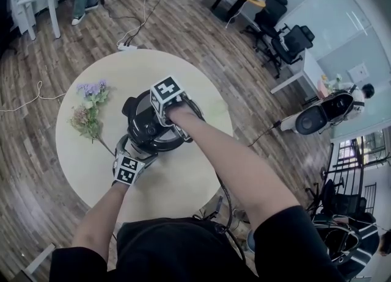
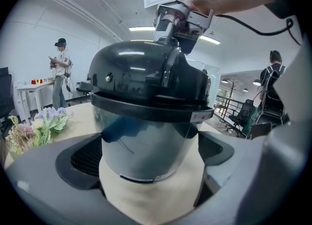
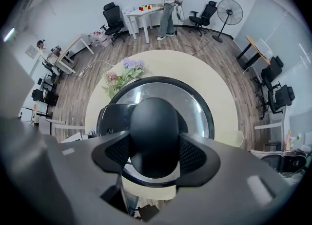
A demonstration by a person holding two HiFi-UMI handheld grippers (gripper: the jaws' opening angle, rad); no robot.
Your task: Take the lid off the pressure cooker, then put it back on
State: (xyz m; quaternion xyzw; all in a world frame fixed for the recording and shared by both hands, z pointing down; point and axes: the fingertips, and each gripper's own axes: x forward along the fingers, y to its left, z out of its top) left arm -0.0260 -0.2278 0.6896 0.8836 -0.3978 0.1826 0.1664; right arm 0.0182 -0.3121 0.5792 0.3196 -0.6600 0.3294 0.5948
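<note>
Right gripper [image 3: 155, 152] clamps the knob [image 3: 155, 129] atop the lid [image 2: 141, 73]; left gripper [image 2: 148, 158] squeezes the cooker [image 1: 142, 133] just below it. If the lid sticks, lifting could likely tip the cooker.

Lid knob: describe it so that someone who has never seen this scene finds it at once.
On the round beige table stands a black pressure cooker, with a bunch of flowers beside it. At the centre of its lid sits the knob: a smooth black dome, the only part clamped between the right tongs.
</note>
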